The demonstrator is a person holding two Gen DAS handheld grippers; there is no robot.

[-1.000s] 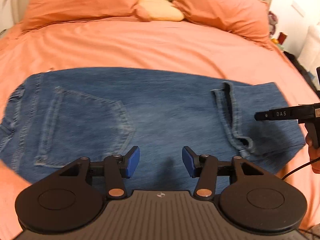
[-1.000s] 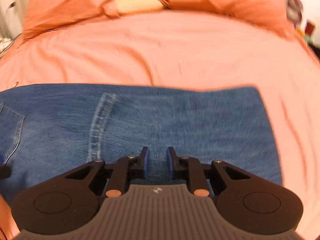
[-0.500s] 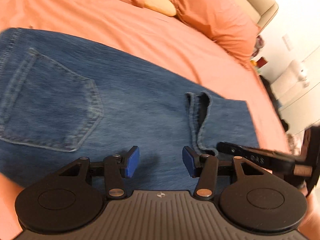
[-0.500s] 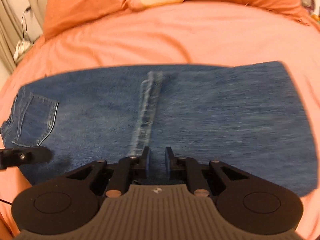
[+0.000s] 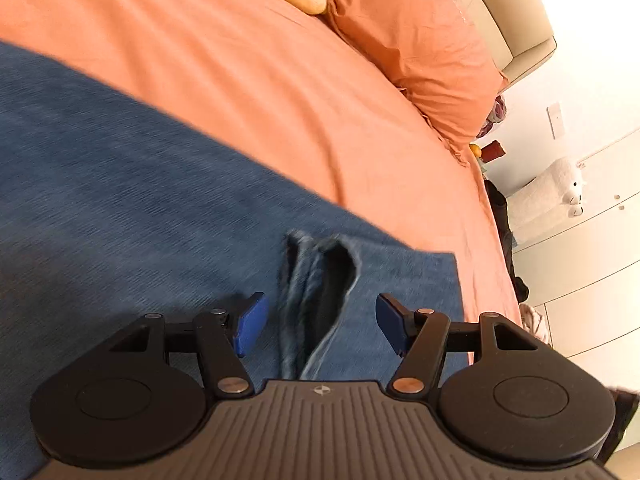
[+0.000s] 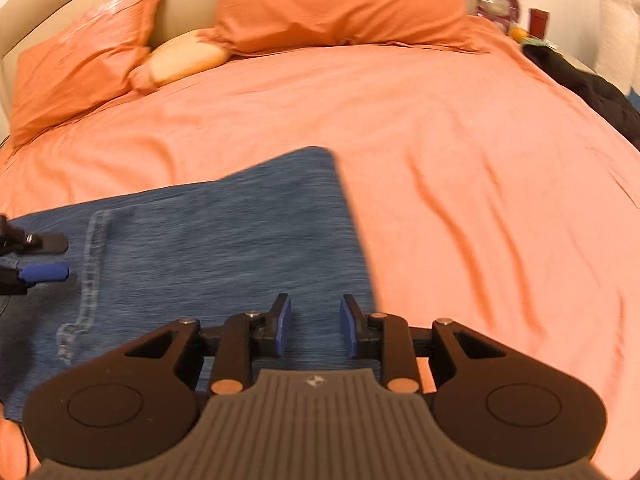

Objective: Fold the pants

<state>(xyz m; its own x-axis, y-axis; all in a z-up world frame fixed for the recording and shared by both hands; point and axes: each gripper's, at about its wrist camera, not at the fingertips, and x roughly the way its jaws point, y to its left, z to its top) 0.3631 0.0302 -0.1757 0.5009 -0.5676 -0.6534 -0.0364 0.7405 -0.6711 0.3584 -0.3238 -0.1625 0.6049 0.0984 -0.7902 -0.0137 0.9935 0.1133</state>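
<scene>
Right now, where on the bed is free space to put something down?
Bare sheet lies right of the jeans, and between the jeans' far edge and the pillows. It is crowded over the jeans, where the left gripper and right gripper hover open.

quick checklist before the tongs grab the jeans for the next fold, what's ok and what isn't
1. Left tongs open: ok, wide gap, nothing held.
2. Left tongs lined up on the hem cuff: ok, cuff sits between the fingers.
3. Right tongs open: ok, gap visible, nothing held.
4. Right tongs over the jeans: ok, near the folded right edge.
5. Jeans flat on the bedspread: ok where seen; the frames are blurred.
6. Fingers touching denim: cannot tell.
</scene>
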